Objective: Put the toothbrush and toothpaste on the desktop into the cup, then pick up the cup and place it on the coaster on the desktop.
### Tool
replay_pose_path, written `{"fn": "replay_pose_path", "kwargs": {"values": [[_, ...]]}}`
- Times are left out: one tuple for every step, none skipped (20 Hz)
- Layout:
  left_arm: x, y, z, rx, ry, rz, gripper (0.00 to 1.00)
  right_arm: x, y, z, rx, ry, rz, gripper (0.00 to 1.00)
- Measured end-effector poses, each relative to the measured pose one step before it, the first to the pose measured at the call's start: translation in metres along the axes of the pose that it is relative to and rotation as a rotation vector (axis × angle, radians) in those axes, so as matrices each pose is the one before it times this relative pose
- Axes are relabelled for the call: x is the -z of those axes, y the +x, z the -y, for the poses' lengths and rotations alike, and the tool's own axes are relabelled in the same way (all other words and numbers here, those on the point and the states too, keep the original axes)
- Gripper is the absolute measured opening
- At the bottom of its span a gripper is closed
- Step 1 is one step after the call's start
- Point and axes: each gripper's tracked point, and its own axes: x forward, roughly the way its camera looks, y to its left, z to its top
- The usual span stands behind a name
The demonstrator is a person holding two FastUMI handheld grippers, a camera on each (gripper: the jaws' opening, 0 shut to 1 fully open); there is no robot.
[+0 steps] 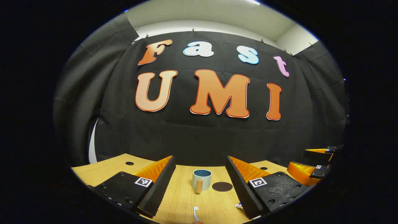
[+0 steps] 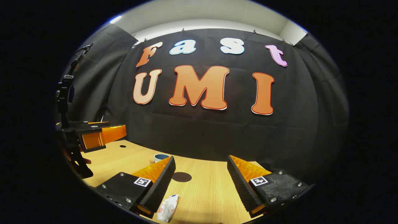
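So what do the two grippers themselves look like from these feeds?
Both match: the left gripper and right gripper have black bodies with screws, a square black-and-white marker on each finger, orange ribbed finger backs and black ridged inner pads.

Left gripper (image 1: 199, 183) held level, fingers spread wide apart, nothing between them; right gripper (image 2: 200, 183) likewise gaping and empty, alongside it at about the same height.

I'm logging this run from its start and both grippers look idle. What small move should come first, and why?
Probably lower the left gripper toward the toothbrush. It lies on the desktop just ahead, between that gripper's open fingers, with the cup empty beyond it and beside the coaster. The right gripper, also open, has the toothpaste near it.
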Motion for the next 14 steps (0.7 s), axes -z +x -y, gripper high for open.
{"fn": "replay_pose_path", "kwargs": {"values": [[0.00276,-0.00086,0.00084,-0.00104,-0.00148,-0.00201,1.00,-0.00014,0.00052,0.00028,0.00236,-0.00135,-0.00030,0.96],[-0.00001,0.00065,0.00086,0.00174,0.00008,-0.00324,1.00,0.00069,-0.00052,0.00058,-0.00225,-0.00074,0.00082,0.96],[0.00207,0.00043,0.00138,0.00173,0.00138,-0.00427,0.97,0.00111,0.00014,-0.00147,-0.00569,0.00021,-0.00167,0.96],[-0.00024,0.00036,0.00098,0.00057,0.00392,-0.00200,0.97,0.00040,-0.00063,-0.00021,-0.00405,0.00229,-0.00082,1.00],[0.00073,0.00005,-0.00022,-0.00242,0.00310,-0.00122,0.97,0.00092,-0.00025,-0.00126,-0.00646,0.00193,-0.00051,1.00],[-0.00133,-0.00046,-0.00086,-0.00181,0.00075,0.00169,0.97,0.00150,0.00078,-0.00140,-0.00286,0.00083,-0.00505,1.00],[0.00030,0.00031,0.00026,-0.00256,0.00225,0.00082,0.97,0.00089,-0.00037,-0.00148,-0.00679,-0.00140,-0.00268,1.00],[-0.00096,0.00035,0.00014,-0.00031,0.00530,0.00079,0.97,0.00183,0.00078,-0.00067,-0.00267,-0.00310,-0.00264,1.00],[0.00041,-0.00050,-0.00078,-0.00370,0.00398,-0.00052,0.97,0.00017,0.00045,-0.00054,-0.00054,-0.00023,-0.00252,1.00],[-0.00062,-0.00021,0.00055,0.00151,0.00188,-0.00002,0.97,-0.00013,0.00043,-0.00176,-0.00576,0.00097,-0.00082,1.00],[-0.00020,0.00065,0.00031,-0.00128,0.00103,-0.00071,0.97,0.00079,-0.00008,-0.00006,-0.00087,0.00310,-0.00333,1.00],[-0.00111,-0.00027,-0.00003,0.00141,0.00165,-0.00006,0.97,0.00104,0.00062,-0.00143,-0.00596,0.00256,-0.00085,1.00],[0.00040,-0.00087,-0.00045,-0.00129,0.00286,0.00217,0.97,0.00054,0.00080,-0.00010,-0.00179,0.00174,-0.00203,1.00],[-0.00069,0.00047,0.00017,0.00048,0.00315,-0.00064,0.97,0.00081,-0.00047,-0.00166,-0.00337,-0.00003,-0.00196,1.00]]}}
